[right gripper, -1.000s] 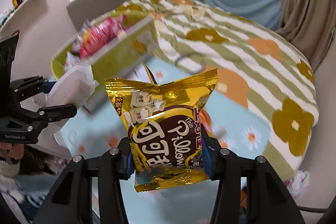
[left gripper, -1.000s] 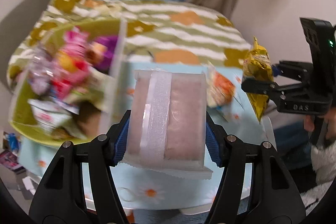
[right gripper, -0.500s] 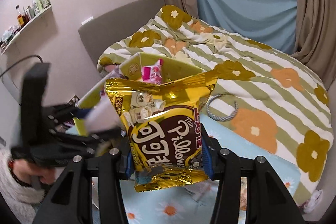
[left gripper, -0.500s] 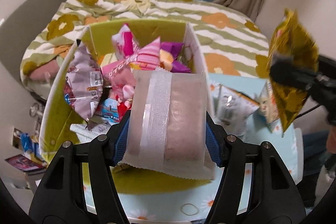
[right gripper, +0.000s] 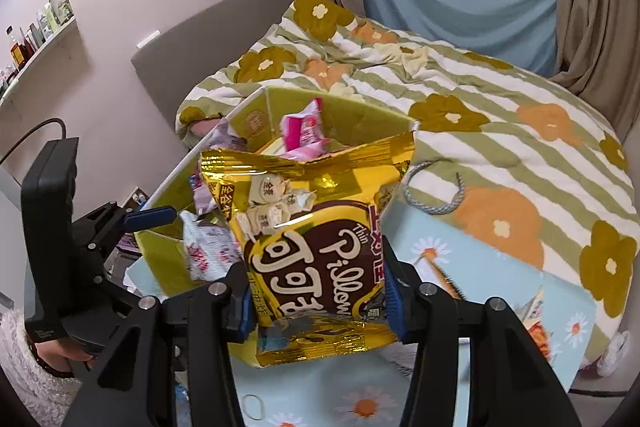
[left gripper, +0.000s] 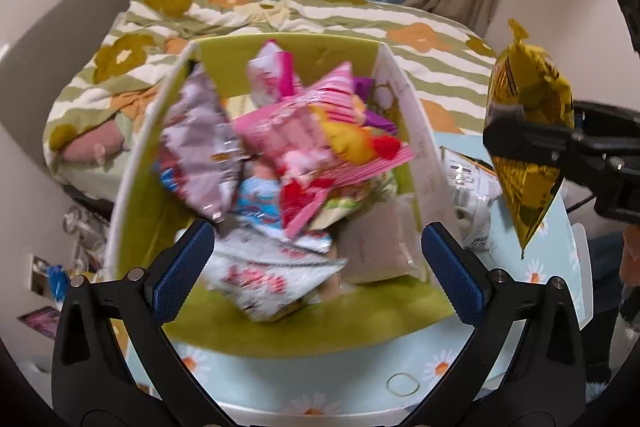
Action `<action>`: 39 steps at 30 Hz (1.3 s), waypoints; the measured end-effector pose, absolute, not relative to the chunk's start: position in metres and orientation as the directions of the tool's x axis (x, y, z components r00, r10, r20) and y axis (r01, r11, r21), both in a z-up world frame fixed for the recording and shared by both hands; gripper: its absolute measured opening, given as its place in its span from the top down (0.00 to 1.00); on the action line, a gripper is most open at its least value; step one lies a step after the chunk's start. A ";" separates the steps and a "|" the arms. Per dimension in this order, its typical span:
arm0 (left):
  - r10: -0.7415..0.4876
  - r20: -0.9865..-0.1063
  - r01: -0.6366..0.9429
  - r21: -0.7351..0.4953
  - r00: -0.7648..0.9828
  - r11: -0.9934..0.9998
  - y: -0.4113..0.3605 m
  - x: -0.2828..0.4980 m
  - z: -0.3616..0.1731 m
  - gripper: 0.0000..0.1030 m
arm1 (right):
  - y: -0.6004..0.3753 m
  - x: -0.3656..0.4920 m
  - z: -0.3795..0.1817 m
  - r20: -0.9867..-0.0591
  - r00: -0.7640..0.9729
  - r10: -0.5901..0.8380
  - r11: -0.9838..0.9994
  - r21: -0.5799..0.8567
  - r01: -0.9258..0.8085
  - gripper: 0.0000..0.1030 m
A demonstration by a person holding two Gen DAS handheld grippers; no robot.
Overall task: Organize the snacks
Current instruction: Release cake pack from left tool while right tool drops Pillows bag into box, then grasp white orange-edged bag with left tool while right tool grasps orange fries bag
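A yellow-green box (left gripper: 256, 331) holds several snack packs. My left gripper (left gripper: 318, 275) is open and empty above the box's near side. The pale pinkish-brown packet (left gripper: 376, 247) lies inside the box against its right wall. My right gripper (right gripper: 316, 297) is shut on a gold snack bag (right gripper: 316, 251) and holds it up to the right of the box; the bag also shows in the left wrist view (left gripper: 528, 147). The box also shows in the right wrist view (right gripper: 360, 119), behind the bag.
A light-blue daisy-print table (left gripper: 440, 371) carries the box. More snack packs (left gripper: 472, 195) lie on the table right of the box. A bed with a striped floral duvet (right gripper: 500, 99) stands behind. A rubber band (left gripper: 404, 383) lies near the table's front.
My left gripper opened and let go of the pale packet, which dropped into the box. My right gripper has moved the gold bag closer to the box.
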State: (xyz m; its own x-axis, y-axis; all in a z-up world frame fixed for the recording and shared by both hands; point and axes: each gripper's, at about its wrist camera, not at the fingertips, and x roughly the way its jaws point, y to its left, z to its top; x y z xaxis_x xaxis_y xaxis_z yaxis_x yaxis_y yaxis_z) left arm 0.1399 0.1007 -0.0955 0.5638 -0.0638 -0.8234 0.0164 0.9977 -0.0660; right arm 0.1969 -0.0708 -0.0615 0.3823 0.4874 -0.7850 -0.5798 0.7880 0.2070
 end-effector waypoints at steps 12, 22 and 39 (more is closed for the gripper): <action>-0.014 -0.831 -0.025 -0.034 0.556 0.999 0.158 0.120 -0.099 0.00 | -0.008 0.187 -0.093 -0.818 0.311 0.484 0.798 0.268 -0.539 0.42; -0.048 -0.834 0.007 -0.052 0.550 0.999 0.162 0.118 -0.104 0.00 | -0.025 0.177 -0.094 -0.783 0.411 0.467 0.852 0.275 -0.445 0.00; -0.180 -0.784 0.200 -0.074 0.594 0.977 0.090 0.140 -0.052 0.00 | -0.108 0.151 -0.045 -0.751 0.557 0.354 0.933 0.241 -0.268 0.00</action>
